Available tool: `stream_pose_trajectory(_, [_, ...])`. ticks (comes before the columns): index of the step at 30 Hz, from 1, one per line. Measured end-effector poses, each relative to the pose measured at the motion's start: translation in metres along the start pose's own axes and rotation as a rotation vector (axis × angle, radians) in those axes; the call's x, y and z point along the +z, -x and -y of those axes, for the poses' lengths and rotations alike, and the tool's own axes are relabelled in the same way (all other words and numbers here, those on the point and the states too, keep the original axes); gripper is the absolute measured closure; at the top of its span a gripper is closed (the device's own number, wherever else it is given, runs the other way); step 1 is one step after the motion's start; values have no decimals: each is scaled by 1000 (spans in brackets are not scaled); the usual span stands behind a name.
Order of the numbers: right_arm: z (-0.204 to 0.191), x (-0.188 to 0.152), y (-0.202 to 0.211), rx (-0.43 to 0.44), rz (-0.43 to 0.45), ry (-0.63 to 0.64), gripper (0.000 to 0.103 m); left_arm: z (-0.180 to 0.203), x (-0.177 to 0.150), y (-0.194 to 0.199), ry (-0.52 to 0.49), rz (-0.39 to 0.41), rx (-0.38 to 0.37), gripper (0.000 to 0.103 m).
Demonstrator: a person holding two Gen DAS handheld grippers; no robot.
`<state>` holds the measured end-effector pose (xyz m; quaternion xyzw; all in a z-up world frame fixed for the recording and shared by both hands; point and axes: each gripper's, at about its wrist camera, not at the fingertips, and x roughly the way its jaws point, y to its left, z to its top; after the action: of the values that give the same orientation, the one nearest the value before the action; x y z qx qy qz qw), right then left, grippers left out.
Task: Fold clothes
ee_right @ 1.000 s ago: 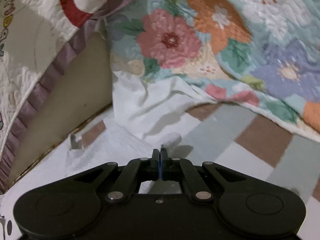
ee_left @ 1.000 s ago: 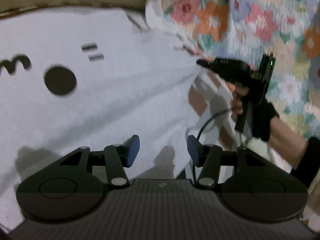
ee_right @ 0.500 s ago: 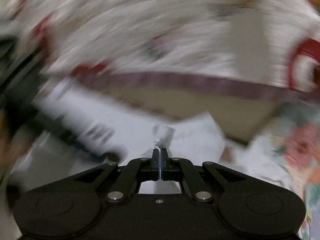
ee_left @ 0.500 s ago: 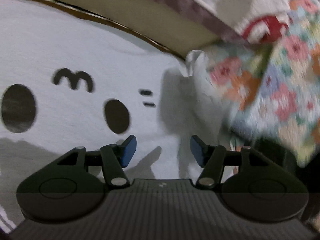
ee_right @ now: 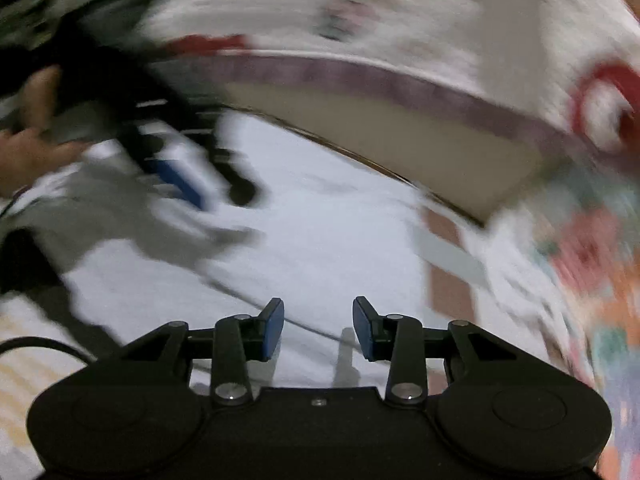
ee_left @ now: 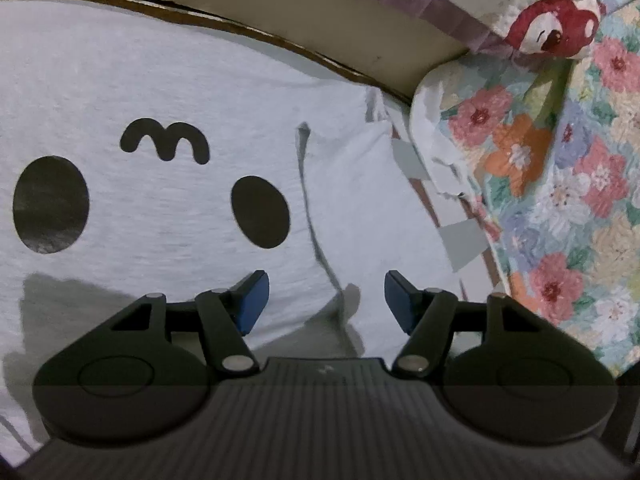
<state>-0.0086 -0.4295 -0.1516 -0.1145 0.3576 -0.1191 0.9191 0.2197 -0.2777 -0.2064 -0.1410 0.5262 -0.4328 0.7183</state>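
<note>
Left wrist view: the left claw [ee_left: 324, 300] hovers over a white T-shirt [ee_left: 168, 92] printed with a cartoon face, its blue pads [ee_left: 252, 300] well apart and nothing between them. The shirt lies spread face-up on a bed, its right sleeve [ee_left: 360, 200] turned inward over the body, leaving a dark fold line just right of the printed eye, likely to narrow the shirt into a rectangle. A floral quilt [ee_left: 560, 184] and a patchwork sheet [ee_left: 464, 240] lie just beside the shirt; a bear-print pillow [ee_left: 552, 28] sits beyond.

Right wrist view: heavily blurred. The right claw [ee_right: 318, 328] is opening, its jaws apart over white shirt cloth with no fabric pinched, which suggests it is letting go of the sleeve. At upper left the person's hand [ee_right: 28, 148] shows, holding the other gripper.
</note>
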Motion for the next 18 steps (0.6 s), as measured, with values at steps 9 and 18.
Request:
stream_pose_trajectory(9, [67, -36, -28, -27, -101, -473, 53, 3, 2, 4, 44, -23, 8, 39])
stream_pose_trajectory(18, [86, -30, -41, 64, -91, -736, 92, 7, 2, 45, 41, 27, 54, 39])
